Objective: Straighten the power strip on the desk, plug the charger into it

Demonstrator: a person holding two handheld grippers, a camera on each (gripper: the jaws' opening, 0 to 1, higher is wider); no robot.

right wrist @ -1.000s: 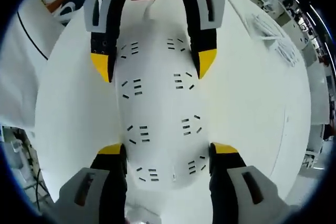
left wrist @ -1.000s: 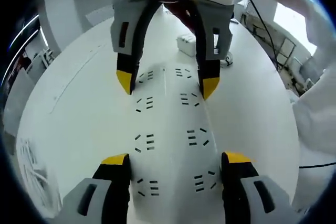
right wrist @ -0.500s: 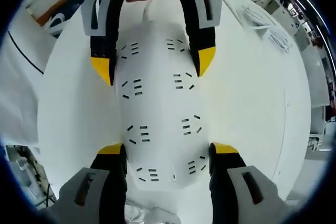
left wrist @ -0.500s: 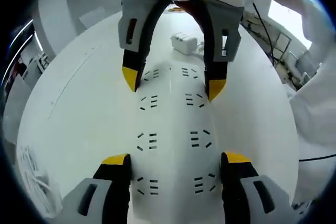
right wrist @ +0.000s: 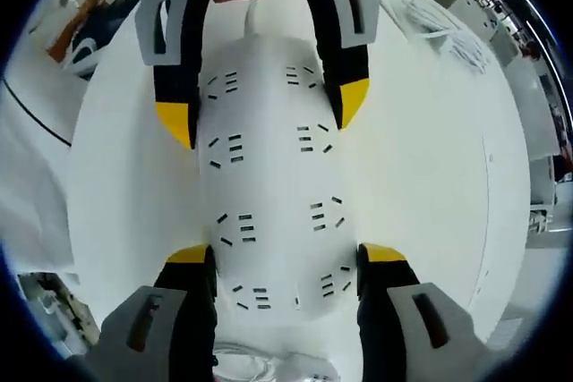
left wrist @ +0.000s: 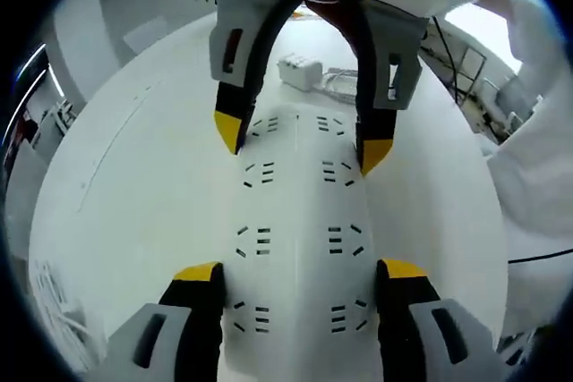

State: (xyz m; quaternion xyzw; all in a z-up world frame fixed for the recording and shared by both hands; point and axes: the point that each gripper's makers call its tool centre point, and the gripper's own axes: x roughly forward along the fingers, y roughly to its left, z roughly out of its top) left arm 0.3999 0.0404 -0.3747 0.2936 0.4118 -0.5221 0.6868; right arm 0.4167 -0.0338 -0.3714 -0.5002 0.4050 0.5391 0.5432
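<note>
A: Where is the power strip (left wrist: 295,230)?
B: Flat on the white counter (left wrist: 134,176), between both hand-held grippers.
A: Are they holding it?
B: Yes. The left hand-held gripper (left wrist: 300,273) and right hand-held gripper (right wrist: 286,255) each squeeze one end. A white charger (left wrist: 300,71) sits far off at 12 o'clock.

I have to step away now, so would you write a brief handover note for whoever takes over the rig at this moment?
Left tool: jaws closed against the sides of one end of the white power strip.
Right tool: grips the opposite end the same way; it also shows at the top of the left gripper view.
The strip lies flat on the white desk, sockets up, all vacant.
A white charger sits on the desk beyond the strip's far end.
Done: both ends held.
Left: finish aligning the strip, release, fetch the charger, plug it in.
</note>
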